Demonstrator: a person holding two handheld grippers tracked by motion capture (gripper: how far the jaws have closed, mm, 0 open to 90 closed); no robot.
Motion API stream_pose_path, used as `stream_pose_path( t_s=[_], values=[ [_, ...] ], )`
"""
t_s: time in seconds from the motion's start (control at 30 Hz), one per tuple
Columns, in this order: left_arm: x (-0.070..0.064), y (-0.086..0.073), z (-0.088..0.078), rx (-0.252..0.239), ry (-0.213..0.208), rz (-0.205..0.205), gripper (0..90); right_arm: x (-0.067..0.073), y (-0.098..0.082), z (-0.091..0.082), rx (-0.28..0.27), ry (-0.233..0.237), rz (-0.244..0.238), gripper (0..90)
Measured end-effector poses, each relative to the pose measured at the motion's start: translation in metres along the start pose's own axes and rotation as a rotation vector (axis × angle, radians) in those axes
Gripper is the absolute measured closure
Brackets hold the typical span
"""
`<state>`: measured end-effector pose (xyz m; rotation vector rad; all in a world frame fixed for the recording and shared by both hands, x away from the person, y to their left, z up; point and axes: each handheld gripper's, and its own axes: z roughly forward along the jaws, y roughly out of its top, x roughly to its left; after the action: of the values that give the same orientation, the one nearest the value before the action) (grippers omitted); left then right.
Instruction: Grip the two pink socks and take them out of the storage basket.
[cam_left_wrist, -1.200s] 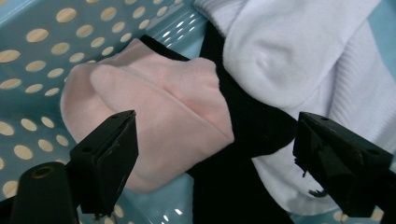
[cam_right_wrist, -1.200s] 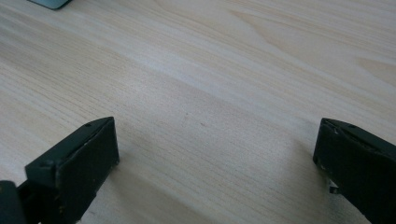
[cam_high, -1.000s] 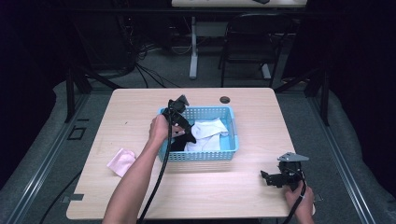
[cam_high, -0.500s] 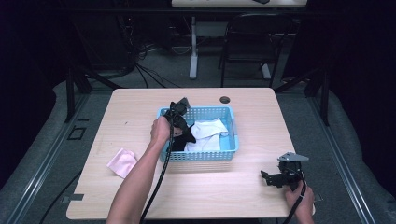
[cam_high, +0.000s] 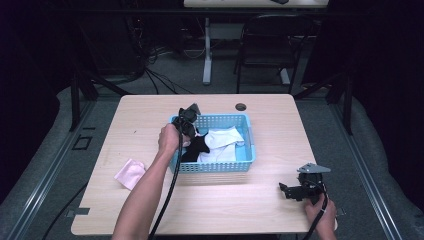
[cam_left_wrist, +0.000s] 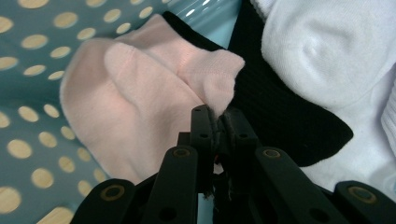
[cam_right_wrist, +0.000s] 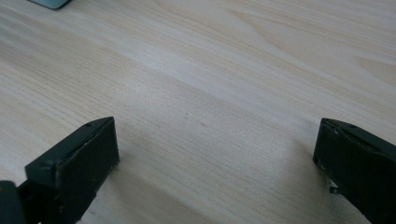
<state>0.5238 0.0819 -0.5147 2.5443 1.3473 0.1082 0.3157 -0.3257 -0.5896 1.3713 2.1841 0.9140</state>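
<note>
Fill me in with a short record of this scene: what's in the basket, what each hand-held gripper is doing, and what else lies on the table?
Basket: blue plastic basket, mid-table
Contents: pink sock, black sock, white socks
Left hand-held gripper: inside the basket, jaws have just been closing and now pinch the pink sock's edge
Right hand-held gripper: jaws wide apart, nothing between them, low over bare table
Outside the basket: pink cloth on the table to its left
</note>
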Motion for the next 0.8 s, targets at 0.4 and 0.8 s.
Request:
stream_pose_path(
  t_s=[0.4,0.8],
  values=[
    [0.005,-0.012,-0.041,-0.056,-0.007,0.029,84.4,0.000,0.000,0.000,0.000,0.000,0.000,0.0],
    [-0.001,-0.017,-0.083,-0.097,-0.008,0.088,84.2,0.000,0.000,0.000,0.000,0.000,0.000,0.0]
  ],
)
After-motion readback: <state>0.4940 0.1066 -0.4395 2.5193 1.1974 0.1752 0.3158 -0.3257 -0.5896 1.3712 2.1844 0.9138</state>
